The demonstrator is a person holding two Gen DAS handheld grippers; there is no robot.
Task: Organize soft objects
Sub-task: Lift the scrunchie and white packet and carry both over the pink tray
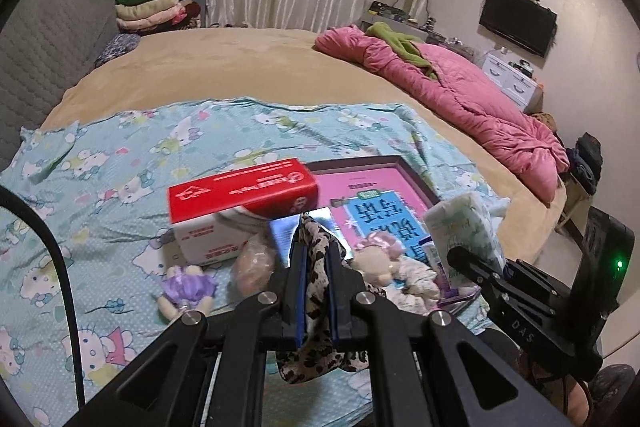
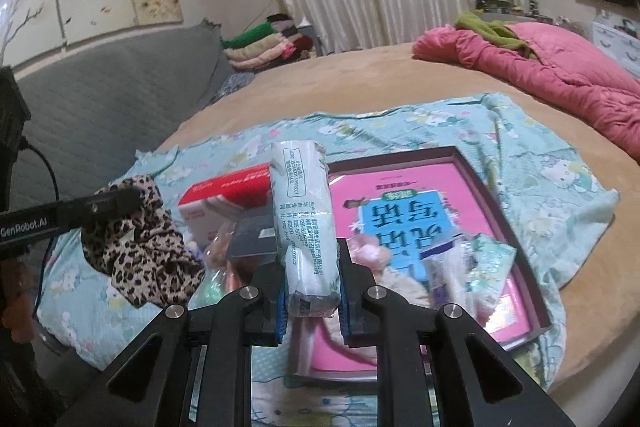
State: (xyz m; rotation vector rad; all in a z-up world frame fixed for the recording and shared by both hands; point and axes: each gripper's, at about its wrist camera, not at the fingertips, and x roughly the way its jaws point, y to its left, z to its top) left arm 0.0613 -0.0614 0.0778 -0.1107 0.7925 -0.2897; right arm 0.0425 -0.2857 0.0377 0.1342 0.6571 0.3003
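Aloft, left gripper (image 1: 316, 259) pinching floppy leopard-print cloth (image 1: 316, 291), right gripper (image 2: 312, 291) squeezing crinkly tissue pack (image 2: 304, 219).

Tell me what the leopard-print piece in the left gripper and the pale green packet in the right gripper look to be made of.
Leopard-print piece: looks like thin woven or knit fabric, matte; it droops in soft folds from the shut left gripper.
Pale green packet: glossy plastic film over something soft, probably tissues; it shines, crinkles at the sealed end and dents between the right gripper pads.
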